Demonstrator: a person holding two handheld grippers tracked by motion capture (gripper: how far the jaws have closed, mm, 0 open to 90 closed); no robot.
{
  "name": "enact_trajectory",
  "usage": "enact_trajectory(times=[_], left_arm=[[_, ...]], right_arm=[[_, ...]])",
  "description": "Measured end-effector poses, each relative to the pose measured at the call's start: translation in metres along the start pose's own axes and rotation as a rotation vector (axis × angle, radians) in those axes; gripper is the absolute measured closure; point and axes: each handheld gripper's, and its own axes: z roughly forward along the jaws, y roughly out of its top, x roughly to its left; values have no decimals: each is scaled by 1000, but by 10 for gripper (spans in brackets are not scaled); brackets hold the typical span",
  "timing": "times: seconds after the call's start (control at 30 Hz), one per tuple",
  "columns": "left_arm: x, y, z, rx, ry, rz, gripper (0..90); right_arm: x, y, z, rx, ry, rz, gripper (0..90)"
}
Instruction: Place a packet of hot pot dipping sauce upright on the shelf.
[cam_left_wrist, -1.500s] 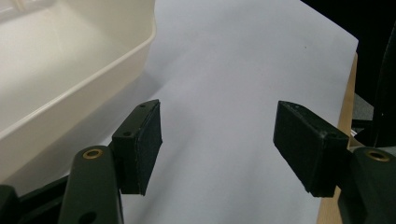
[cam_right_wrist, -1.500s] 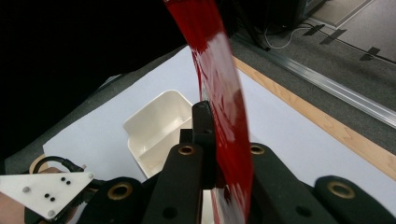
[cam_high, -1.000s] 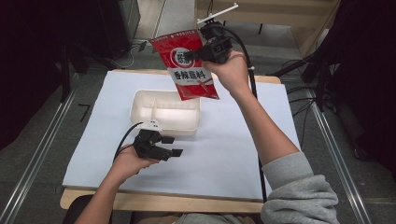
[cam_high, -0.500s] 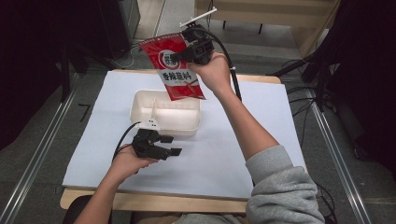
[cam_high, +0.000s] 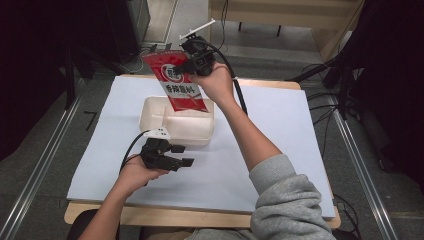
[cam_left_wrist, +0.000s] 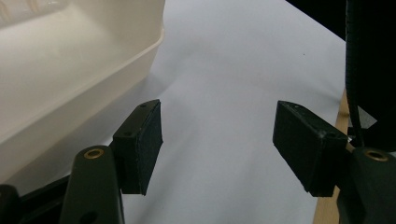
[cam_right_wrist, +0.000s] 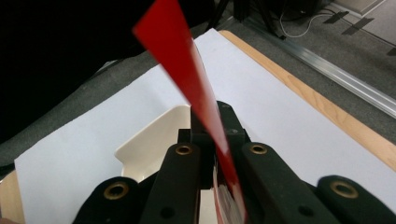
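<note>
One glossy red pouch, cream plastic tub

Packet above the tub mid-table, left gripper just in front of the tub.

High view looks down; both close tongs views share the tray.

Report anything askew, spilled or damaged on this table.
Nothing is spilled or damaged. The red packet hangs tilted from the shut right gripper, its lower corner over the cream tray. The left gripper rests open beside the tray.
</note>
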Motion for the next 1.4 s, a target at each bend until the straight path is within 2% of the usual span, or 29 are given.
enact_trajectory(times=[0.23, 0.37, 0.4, 0.53, 0.93, 1.07, 1.27, 1.4], left_arm=[[0, 0, 1, 1, 2, 4, 340], [0, 0, 1, 5, 5, 9, 340], [0, 0, 1, 5, 6, 6, 340], [0, 0, 1, 9, 1, 7, 341], [0, -1, -1, 15, 7, 9, 341], [1, -1, 0, 15, 5, 9, 341], [1, -1, 1, 14, 2, 4, 341], [0, 0, 1, 17, 8, 6, 341]], right_arm=[[-4, -13, 19, 29, 26, 29, 897], [-8, -21, 28, 48, 20, 31, 896], [-14, -28, 32, 47, 7, 42, 895], [-29, -35, 30, 18, 29, 85, 894], [-58, -55, 23, 29, -6, 129, 875], [-65, -63, 23, 56, -23, 142, 869], [-70, -70, 22, 57, -28, 159, 860], [-75, -77, 19, 39, -26, 173, 753]])
